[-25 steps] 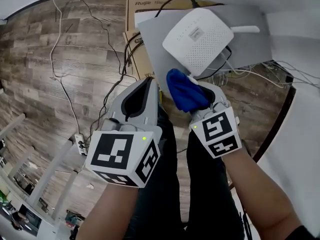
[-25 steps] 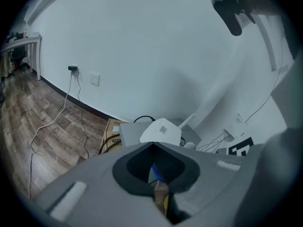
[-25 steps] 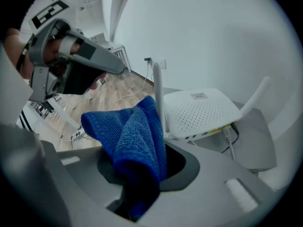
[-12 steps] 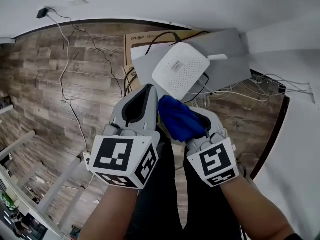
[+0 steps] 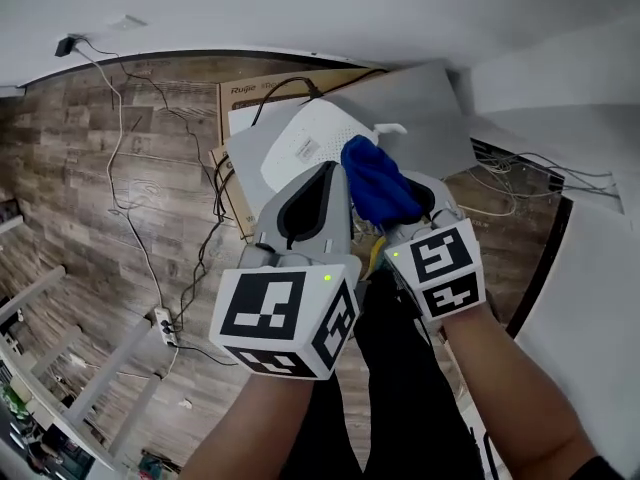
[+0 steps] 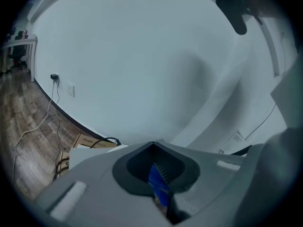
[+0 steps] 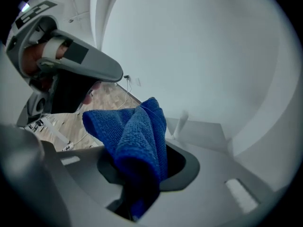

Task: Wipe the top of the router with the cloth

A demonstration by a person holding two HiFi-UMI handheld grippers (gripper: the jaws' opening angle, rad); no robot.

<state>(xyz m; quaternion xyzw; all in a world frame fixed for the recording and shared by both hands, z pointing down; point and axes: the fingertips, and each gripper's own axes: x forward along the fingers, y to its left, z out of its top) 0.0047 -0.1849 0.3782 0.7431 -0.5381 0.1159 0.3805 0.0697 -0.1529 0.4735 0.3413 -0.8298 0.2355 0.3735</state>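
Setting: indoor room, home or office, I cannot tell which. Seen below me: wood-look plank floor (image 5: 90,178); plain white walls (image 5: 300,8); loose cables (image 5: 118,148) trailing to a power strip (image 5: 163,325); printed cardboard box (image 5: 245,95); white router (image 5: 300,153); white furniture legs (image 5: 95,383).

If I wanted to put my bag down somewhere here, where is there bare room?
Bare wood floor left of the white cable, and the grey panel right of the router. Crowded: wires beyond the panel, and around the cardboard box.
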